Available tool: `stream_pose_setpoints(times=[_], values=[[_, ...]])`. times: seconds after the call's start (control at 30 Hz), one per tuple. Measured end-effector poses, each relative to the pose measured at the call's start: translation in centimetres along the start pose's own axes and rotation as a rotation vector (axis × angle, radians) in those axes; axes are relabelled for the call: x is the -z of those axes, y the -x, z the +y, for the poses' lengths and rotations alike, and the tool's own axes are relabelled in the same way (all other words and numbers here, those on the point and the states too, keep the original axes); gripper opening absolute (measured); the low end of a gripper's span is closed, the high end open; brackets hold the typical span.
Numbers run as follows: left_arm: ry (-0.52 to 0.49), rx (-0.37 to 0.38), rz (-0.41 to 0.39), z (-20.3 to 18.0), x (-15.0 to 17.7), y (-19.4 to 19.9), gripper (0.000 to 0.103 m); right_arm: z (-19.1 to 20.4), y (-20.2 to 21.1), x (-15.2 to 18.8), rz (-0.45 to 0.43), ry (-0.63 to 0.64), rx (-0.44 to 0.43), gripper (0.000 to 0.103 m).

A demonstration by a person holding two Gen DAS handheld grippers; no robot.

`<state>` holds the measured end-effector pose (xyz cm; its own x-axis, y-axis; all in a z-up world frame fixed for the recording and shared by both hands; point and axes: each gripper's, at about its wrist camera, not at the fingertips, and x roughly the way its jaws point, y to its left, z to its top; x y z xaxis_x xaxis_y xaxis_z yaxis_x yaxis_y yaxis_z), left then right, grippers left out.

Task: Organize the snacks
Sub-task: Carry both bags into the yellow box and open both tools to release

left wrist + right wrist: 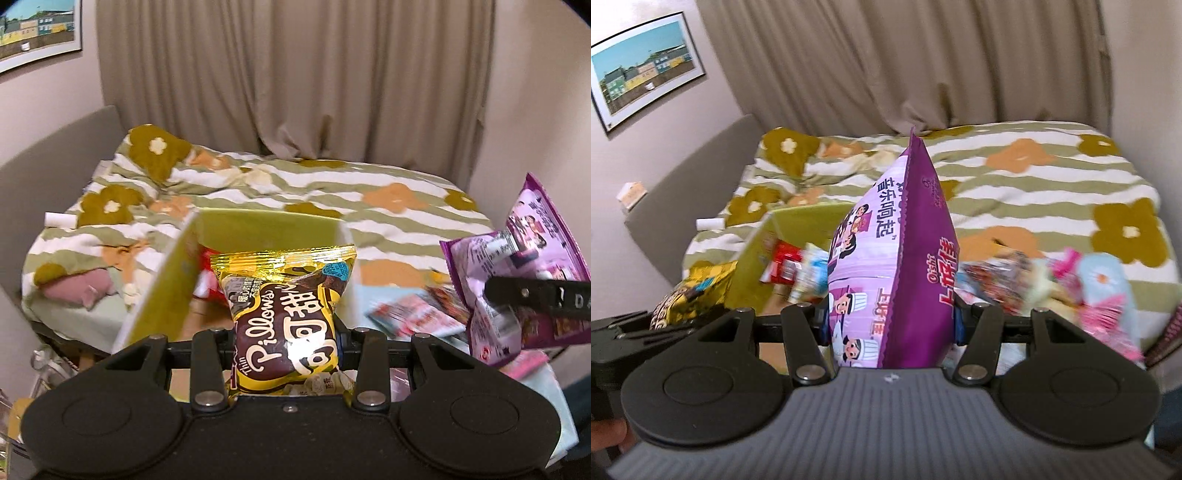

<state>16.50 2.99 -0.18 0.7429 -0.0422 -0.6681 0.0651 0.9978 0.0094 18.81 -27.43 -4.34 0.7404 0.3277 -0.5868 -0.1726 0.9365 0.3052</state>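
Note:
My left gripper [286, 338] is shut on a yellow and brown Pillows snack bag [286, 314], held up in front of an open yellow-green box [159, 291]. My right gripper [890, 325] is shut on a purple snack bag [890, 258] that stands upright between its jaws. The purple bag [517, 280] also shows at the right of the left wrist view. The Pillows bag [690, 291] appears at the left of the right wrist view. Inside the box [753, 254] lie a red packet [783, 266] and a pale blue one.
A loose pile of snack packets [1052, 284] lies to the right of the box, blurred. Behind stands a bed with a striped flower quilt [295, 184], a beige curtain and a grey headboard. A framed picture [642, 92] hangs on the left wall.

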Motion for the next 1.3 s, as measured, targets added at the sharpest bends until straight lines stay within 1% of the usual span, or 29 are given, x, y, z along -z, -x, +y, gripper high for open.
stream_pose_setpoints(times=[0.1,0.2,0.3,0.43,0.5,0.53,0.57,0.63,0.7,0.8,0.9,1.0,1.13,1.2,1.3], values=[[0.001,-0.013,0.024,2.7,-1.2,-2.1,0.044,3.1,-2.7,-1.0,0.024,-0.003,-0.019,0.070],[-0.007,-0.006,0.059,4.9,-1.6,-4.6,0.044,5.8,-5.5,-1.4,0.058,-0.007,-0.017,0.070],[-0.022,0.028,0.103,6.6,-1.4,-7.1,0.044,7.9,-7.9,-1.2,0.098,-0.028,0.002,0.070],[-0.051,0.075,0.175,8.3,-0.7,-10.5,0.044,9.5,-10.7,-0.6,0.143,-0.069,0.036,0.070],[-0.061,0.092,0.196,8.9,-0.4,-11.6,0.045,10.0,-11.9,-0.1,0.162,-0.080,0.054,0.070],[-0.065,0.097,0.200,9.1,-0.2,-12.0,0.053,10.3,-12.4,0.0,0.170,-0.084,0.063,0.070],[-0.070,0.101,0.202,9.4,-0.1,-12.3,0.076,10.5,-13.0,0.3,0.178,-0.086,0.069,0.070],[-0.084,0.108,0.212,9.6,0.0,-12.6,0.101,10.7,-13.7,0.6,0.199,-0.090,0.076,0.070],[-0.093,0.112,0.192,10.0,0.1,-12.1,0.102,10.8,-14.4,0.9,0.219,-0.087,0.078,0.071],[-0.097,0.107,0.186,10.5,0.2,-11.6,0.102,10.7,-14.9,1.1,0.241,-0.099,0.084,0.071],[-0.062,0.108,0.170,11.4,0.5,-10.6,0.102,10.7,-15.2,1.1,0.250,-0.104,0.075,0.071],[-0.029,0.093,0.149,12.0,0.4,-9.3,0.102,11.1,-15.2,1.1,0.248,-0.104,0.058,0.071],[-0.013,0.071,0.119,12.3,0.3,-7.8,0.102,11.5,-15.0,1.1,0.241,-0.086,0.036,0.072],[-0.007,0.057,0.114,12.3,0.2,-7.5,0.102,11.5,-14.8,0.9,0.231,-0.069,0.042,0.072],[0.010,0.045,0.107,12.4,0.1,-7.5,0.102,11.4,-15.2,0.8,0.247,-0.061,0.049,0.072]])
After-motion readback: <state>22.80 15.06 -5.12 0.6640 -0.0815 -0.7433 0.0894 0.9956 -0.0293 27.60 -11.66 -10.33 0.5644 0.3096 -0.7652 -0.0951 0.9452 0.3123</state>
